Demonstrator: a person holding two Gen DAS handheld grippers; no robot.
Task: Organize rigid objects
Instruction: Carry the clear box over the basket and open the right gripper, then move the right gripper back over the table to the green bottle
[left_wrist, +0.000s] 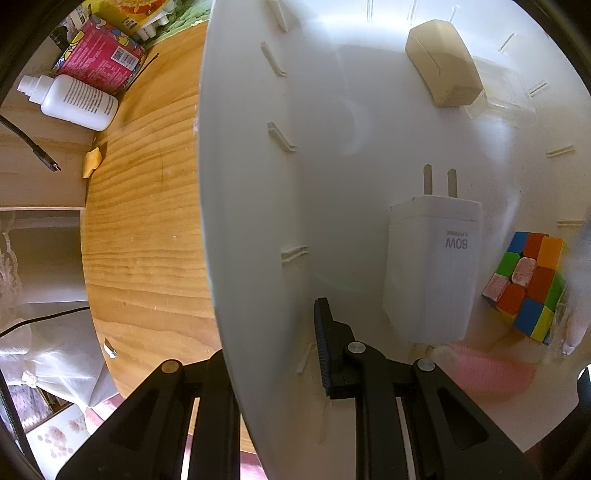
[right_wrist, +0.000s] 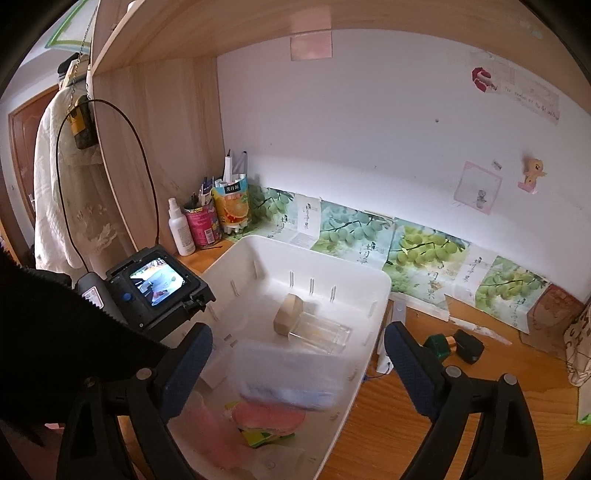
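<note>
- Clenching on the near wall of the white bin (left_wrist: 251, 184): left tool (left_wrist: 273, 354), one finger inside, one outside, pointing straight down.
- Hanging released over the bin's near corner, jaws wide and nothing between them: right tool (right_wrist: 295, 369).
- Sitting on the wooden worktop (left_wrist: 147, 221), already holding a white charger (left_wrist: 432, 273), a colour cube (left_wrist: 528, 288), a beige block (left_wrist: 443, 62), a clear case (right_wrist: 319, 332) and something pink (right_wrist: 269, 413), blurred.
- Still waiting outside on the worktop, just right of the bin: a dark green and black object (right_wrist: 454, 347), likely the next rigid piece to collect.
- Risking a tilt or slide of the bin if the left tool is pulling on the thin wall, sending the cube and charger skidding.
- Risking a clip of the bin rim when swinging the right tool toward the green object, the rim lying directly between.
- Risking a poor pinch on that object, its shape being hard to read from here.
- Crowding the far left corner: a white spray bottle (right_wrist: 181, 229), a pink can (right_wrist: 205, 225) of pens, and a juice carton (right_wrist: 232, 206), all clear of the likely path.
- Trailing near the worktop edge and possibly snagging the left side: a black cable (left_wrist: 44, 158).
</note>
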